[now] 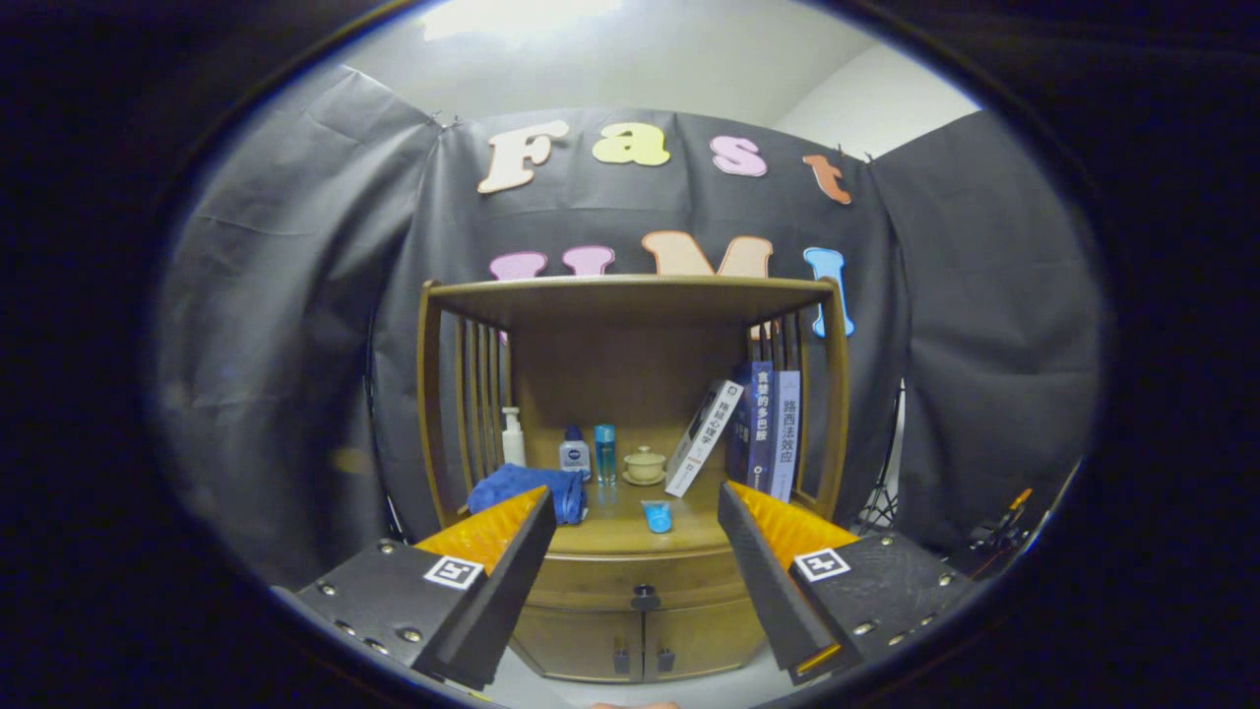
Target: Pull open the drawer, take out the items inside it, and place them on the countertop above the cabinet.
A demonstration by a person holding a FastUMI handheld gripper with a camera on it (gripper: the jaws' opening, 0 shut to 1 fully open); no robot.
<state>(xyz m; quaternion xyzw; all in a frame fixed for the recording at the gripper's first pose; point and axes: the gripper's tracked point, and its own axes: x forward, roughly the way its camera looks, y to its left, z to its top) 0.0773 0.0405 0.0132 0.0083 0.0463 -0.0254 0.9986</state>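
Two fingers [527, 532] gape before one shut drawer [645, 581].

The wooden drawer [638, 583] was fully closed under the countertop [615, 532] (a small dark knob [645, 596] sat at its middle), well beyond the fingers.

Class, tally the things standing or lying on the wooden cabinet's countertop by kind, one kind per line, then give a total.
Books: 3
Bottles: 3
Lidded cup: 1
Blue cloth: 1
Small blue item: 1
Total: 9
The gripper has its fingers open, holding nothing.
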